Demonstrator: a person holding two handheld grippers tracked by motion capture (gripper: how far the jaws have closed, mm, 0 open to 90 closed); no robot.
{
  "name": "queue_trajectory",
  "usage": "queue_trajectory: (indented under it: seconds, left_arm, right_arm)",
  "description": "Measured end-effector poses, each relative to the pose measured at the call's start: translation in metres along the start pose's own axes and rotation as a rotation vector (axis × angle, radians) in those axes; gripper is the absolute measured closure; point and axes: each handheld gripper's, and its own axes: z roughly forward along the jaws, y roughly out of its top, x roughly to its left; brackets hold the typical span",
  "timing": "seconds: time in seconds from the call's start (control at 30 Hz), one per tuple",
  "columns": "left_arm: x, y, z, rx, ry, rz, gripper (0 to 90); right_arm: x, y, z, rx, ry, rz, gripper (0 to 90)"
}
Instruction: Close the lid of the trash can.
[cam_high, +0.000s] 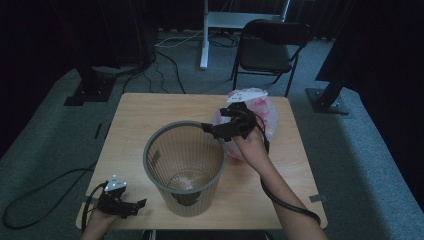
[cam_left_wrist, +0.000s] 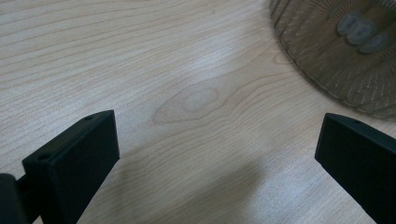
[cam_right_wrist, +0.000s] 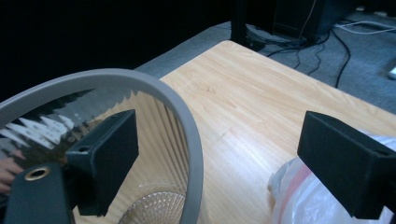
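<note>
Basket: we see a grey ribbed wastebasket (cam_high: 184, 167) standing upright near the middle of the wooden table (cam_high: 145, 112).
Bag: we see a pink-and-white plastic bag (cam_high: 262, 112) on the table beyond the basket's right side.
Right gripper: our right gripper (cam_high: 220, 131) hovers over the basket's far right rim, jaws spread wide, empty.
Left gripper: our left gripper (cam_high: 134, 206) rests low at the table's near-left corner, jaws apart, holding nothing.

A basket (cam_high: 184, 165) stands mid-counter (cam_high: 140, 112); a plastic bag (cam_high: 260, 112) lies just behind-right of it, a chair (cam_high: 270, 47) beyond the counter
</note>
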Motion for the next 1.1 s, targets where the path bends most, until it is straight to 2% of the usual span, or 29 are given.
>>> queue_trajectory:
  seconds: [0.1, 0.37, 0.9, 0.97, 1.03, 1.1]
  left_arm:
    - [0.000, 0.000, 0.000, 0.000, -0.001, -0.002, 0.0]
    - [0.000, 0.000, 0.000, 0.001, -0.001, 0.000, 0.0]
    - [0.001, -0.001, 0.000, 0.003, -0.004, -0.009, 0.0]
    - [0.001, -0.001, 0.000, 0.003, -0.004, -0.009, 0.0]
    - [0.001, -0.001, 0.000, 0.002, -0.004, -0.010, 0.0]
    - [0.001, -0.001, 0.000, 0.002, -0.003, -0.011, 0.0]
  right_arm:
    - [-0.002, -0.004, -0.003, -0.006, -0.007, 0.008, 11.8]
    - [-0.012, -0.016, -0.017, -0.024, -0.066, 0.037, 11.8]
    - [-0.028, -0.038, -0.035, -0.038, -0.121, 0.076, 11.8]
    - [-0.030, -0.041, -0.038, -0.045, -0.118, 0.090, 11.8]
    - [-0.032, -0.044, -0.041, -0.053, -0.140, 0.090, 11.8]
    - [-0.035, -0.048, -0.044, -0.064, -0.139, 0.102, 11.8]
